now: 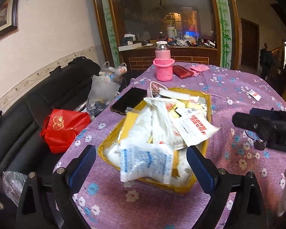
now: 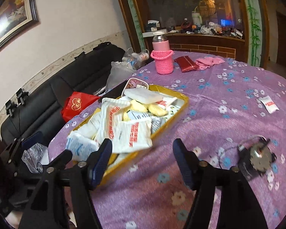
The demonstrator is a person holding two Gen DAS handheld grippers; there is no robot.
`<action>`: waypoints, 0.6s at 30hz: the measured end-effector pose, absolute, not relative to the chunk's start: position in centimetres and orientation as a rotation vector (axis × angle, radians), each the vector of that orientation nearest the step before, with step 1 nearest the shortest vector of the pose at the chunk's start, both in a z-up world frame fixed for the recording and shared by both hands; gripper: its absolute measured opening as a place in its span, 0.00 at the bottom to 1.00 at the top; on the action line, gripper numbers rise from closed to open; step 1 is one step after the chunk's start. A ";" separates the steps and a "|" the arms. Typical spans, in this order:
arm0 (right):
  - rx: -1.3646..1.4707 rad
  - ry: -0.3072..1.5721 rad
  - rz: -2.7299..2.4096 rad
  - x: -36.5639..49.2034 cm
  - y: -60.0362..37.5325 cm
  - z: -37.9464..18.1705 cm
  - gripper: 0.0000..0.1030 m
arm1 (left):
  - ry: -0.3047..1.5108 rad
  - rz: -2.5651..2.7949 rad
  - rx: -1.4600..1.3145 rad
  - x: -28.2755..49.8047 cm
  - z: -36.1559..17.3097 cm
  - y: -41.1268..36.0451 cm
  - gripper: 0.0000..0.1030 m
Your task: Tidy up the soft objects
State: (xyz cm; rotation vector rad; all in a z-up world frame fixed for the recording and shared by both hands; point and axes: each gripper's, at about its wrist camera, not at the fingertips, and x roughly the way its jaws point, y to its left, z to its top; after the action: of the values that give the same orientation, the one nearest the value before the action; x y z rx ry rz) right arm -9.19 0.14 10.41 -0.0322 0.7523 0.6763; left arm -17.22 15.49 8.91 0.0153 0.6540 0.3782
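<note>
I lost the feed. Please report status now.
Both grippers open, left, right, empty. Packets heaped in yellow tray. One packet loose on table. Nothing blocking.

Shelf clutter [image 1: 183, 41] behind glass too small to identify; black device [image 2: 256, 159] on tablecloth motion-blurred; packet print unreadable

A pink bottle [image 1: 163, 62] in a knitted sleeve is seen upright at the far side of the surface [image 1: 238, 99], a red wallet [image 1: 182, 71] lying just beside it. A black phone [image 1: 128, 100] is laid near the left edge, and a red bag [image 1: 63, 128] is set on the dark sofa [image 1: 28, 105].

yellow tray [image 1: 206, 103], heaped packets [image 1: 162, 126], parted tongs [image 1: 141, 164]
</note>
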 end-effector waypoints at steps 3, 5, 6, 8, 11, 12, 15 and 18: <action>-0.029 0.753 0.666 -9.9 -0.8 10.1 0.65 | 0.661 0.375 0.033 -17.1 8.8 14.4 0.95; -0.020 0.761 0.662 -10.0 -1.4 9.8 0.65 | 0.665 0.364 0.045 -17.1 8.7 13.7 0.95; -0.017 0.764 0.659 -10.1 -1.6 9.7 0.65 | 0.666 0.362 0.049 -17.0 8.7 13.4 0.95; -0.008 0.772 0.651 -10.2 -2.1 9.5 0.65 | 0.668 0.355 0.060 -17.0 8.7 12.8 0.95; -0.004 0.783 0.644 -10.3 -2.4 9.2 0.65 | 0.673 0.350 0.069 -17.0 8.7 12.2 0.95; -0.007 0.783 0.641 -10.4 -2.4 9.1 0.66 | 0.679 0.346 0.070 -16.9 8.6 12.1 0.95; -0.032 0.776 0.629 -11.0 -2.3 9.0 0.69 | 0.694 0.336 0.065 -16.7 8.3 11.9 0.95; -0.066 0.759 0.620 -11.6 -2.0 8.9 0.73 | 0.707 0.328 0.063 -16.6 7.9 11.6 0.95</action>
State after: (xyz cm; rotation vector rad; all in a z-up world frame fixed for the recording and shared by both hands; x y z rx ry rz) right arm -11.57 -1.98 8.95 -0.0659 0.7594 0.6199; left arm -16.60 11.62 7.90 0.0632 0.7070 0.3277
